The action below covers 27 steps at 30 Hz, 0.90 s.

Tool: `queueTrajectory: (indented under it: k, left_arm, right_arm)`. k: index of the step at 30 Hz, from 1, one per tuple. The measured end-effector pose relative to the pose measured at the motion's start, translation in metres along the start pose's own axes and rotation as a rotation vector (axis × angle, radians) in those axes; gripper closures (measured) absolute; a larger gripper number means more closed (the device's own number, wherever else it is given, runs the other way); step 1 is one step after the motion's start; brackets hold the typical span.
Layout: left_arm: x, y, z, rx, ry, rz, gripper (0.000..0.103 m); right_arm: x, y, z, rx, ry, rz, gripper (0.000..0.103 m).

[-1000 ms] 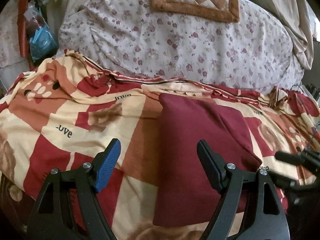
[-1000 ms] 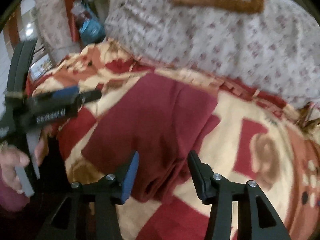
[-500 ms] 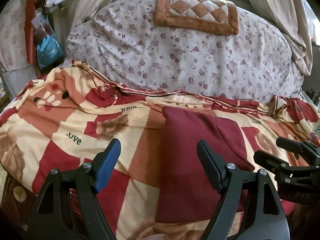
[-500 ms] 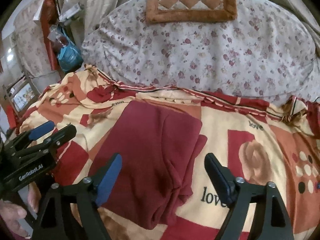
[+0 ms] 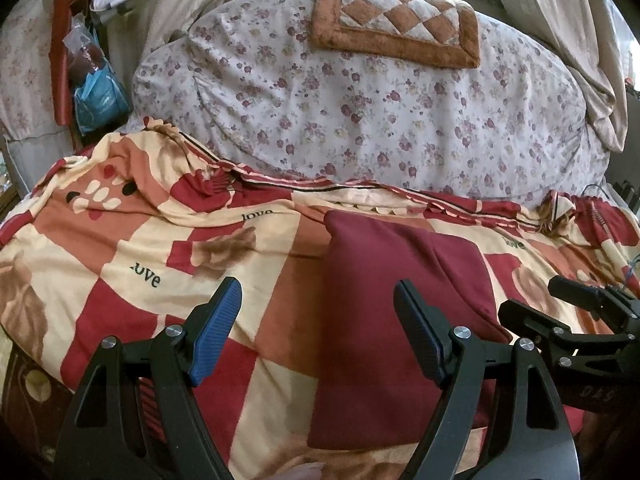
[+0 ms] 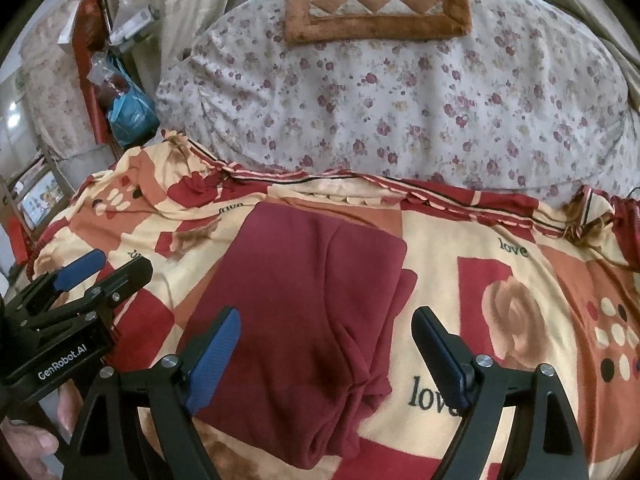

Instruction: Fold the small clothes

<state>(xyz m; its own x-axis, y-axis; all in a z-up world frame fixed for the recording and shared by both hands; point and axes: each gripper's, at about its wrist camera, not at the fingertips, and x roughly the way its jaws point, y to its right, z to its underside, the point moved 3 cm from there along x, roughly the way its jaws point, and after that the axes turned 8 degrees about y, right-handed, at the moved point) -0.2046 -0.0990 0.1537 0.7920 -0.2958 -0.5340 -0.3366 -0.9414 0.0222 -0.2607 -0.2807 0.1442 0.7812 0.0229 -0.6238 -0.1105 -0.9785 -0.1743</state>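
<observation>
A dark red garment (image 5: 384, 320) (image 6: 304, 312) lies folded into a narrow rectangle on the patterned red and cream blanket (image 5: 132, 256) (image 6: 520, 312). My left gripper (image 5: 318, 328) is open above the blanket, its right finger over the garment's left part, nothing between the pads. My right gripper (image 6: 326, 354) is open above the garment's near right edge, where folded layers bunch; the pads do not touch the cloth. The right gripper (image 5: 568, 312) also shows at the right edge of the left wrist view, and the left gripper (image 6: 92, 276) at the left edge of the right wrist view.
A floral bedsheet (image 5: 360, 112) (image 6: 400, 100) rises behind the blanket, with a brown checked cushion (image 5: 396, 20) (image 6: 376, 4) on top. A blue bag (image 5: 100, 96) (image 6: 128, 116) hangs at the far left by red furniture. Curtains (image 5: 560, 40) hang at the right. A hand (image 6: 28, 440) is at the lower left.
My right gripper has opened wide and drawn back and up from the garment's near edge, letting it go. The left gripper has stayed open and nearly still.
</observation>
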Motion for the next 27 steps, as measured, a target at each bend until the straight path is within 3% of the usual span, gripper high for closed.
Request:
queueTrajectory:
  k: [27]
  left_arm:
    - [0.010, 0.000, 0.006, -0.003, -0.020, -0.006, 0.024]
  right_arm:
    - [0.014, -0.002, 0.003, -0.009, -0.021, 0.031, 0.017]
